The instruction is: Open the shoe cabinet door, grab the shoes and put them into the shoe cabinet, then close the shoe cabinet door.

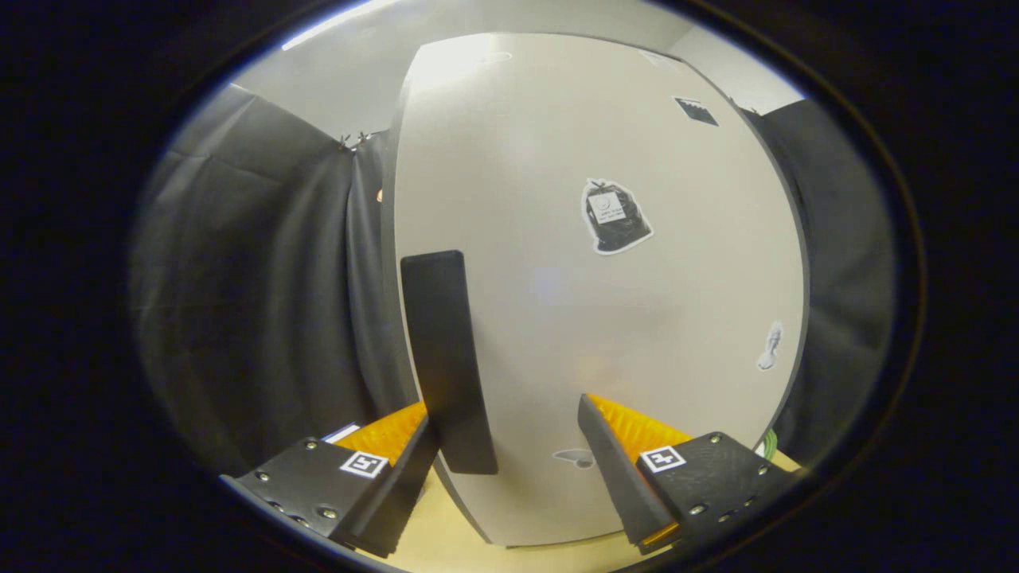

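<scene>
1. Gripper (509, 446): two fingers spread wide apart, nothing clamped between them. The left finger (398, 477) lies just beside the lower end of the door handle, at its outer side; whether it touches the handle cannot be told. The right finger (617, 469) stands clear in front of the door face, well to the other side of the handle.

2. Shoe cabinet door (605, 318): one pale, plain panel directly ahead of the fingers, upright, its left edge nearest the handle. Whether it is fully closed or slightly ajar cannot be told.

3. Door handle (446, 358): a dark, flat, upright bar mounted near the door's left edge. Its lower end comes down between the two fingers, much closer to the left one; its upper part rises beyond the fingertips.

4. Stickers on the door: a dark bag-shaped sticker (614, 216) on the upper middle of the panel, beyond the fingers; a small dark square sticker (696, 111) near the upper right corner; a small pale figure sticker (771, 346) close to the right edge; another pale sticker (575, 457) low down, between the fingers.

5. Floor surface (446, 533): light wood-toned board under the door and the fingers.

6. Black cloth wall (263, 302): hangs to the left of the cabinet and again to its right.
</scene>
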Demonstrator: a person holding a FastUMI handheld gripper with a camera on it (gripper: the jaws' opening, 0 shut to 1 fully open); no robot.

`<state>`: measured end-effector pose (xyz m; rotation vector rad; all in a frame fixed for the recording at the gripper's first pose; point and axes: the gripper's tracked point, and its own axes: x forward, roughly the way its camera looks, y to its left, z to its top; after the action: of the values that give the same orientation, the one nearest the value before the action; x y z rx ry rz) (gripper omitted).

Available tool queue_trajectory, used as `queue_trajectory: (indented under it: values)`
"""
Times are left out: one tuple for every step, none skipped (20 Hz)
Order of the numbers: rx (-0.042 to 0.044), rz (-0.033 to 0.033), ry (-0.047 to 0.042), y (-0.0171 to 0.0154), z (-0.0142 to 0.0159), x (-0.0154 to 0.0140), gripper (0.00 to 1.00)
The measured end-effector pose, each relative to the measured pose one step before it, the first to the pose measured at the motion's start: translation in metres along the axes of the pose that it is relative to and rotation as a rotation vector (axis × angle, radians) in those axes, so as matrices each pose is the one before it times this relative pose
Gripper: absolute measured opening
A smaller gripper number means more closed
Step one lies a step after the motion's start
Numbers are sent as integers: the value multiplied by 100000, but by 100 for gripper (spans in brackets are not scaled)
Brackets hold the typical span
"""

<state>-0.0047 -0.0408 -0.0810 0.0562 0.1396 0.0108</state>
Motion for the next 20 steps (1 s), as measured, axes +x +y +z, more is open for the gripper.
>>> queue_trajectory:
  values:
    - [0,-212,-76,10,-16,119,99]
    - [49,-261,-177,2,49,91,99]
    - [-59,-228,-145,-12,-34,-11,99]
    - [0,-198,-93,12,41,51,99]
    - [-52,-234,74,16,-6,48,99]
    - [-88,-259,50,-14,23,87,99]
    - [-206,-136,-95,-8,36,-18,99]
    - [139,-77,97,19,-78,-79,99]
    - [464,-15,-252,13,16,-25,99]
    - [865,32,191,39,-1,-52,99]
    - [697,351,295,87,6,-38,99]
    - [1199,1040,-464,192,163,-215,99]
    - [1723,1172,-2325,223,612,-401,100]
    - [1833,669,-3803,180,913,-606,100]
    - [1260,-708,-3678,-21,1058,-758,99]
    - [866,-1178,-3352,-117,1033,-910,99]
    - [619,-1363,-3484,-296,1267,-941,99]
    - [404,-2085,-3355,-600,1260,-856,99]
    - [205,-2506,-2885,-835,1297,-819,99]
    - [-140,-3072,-2484,-1041,1169,-800,99]
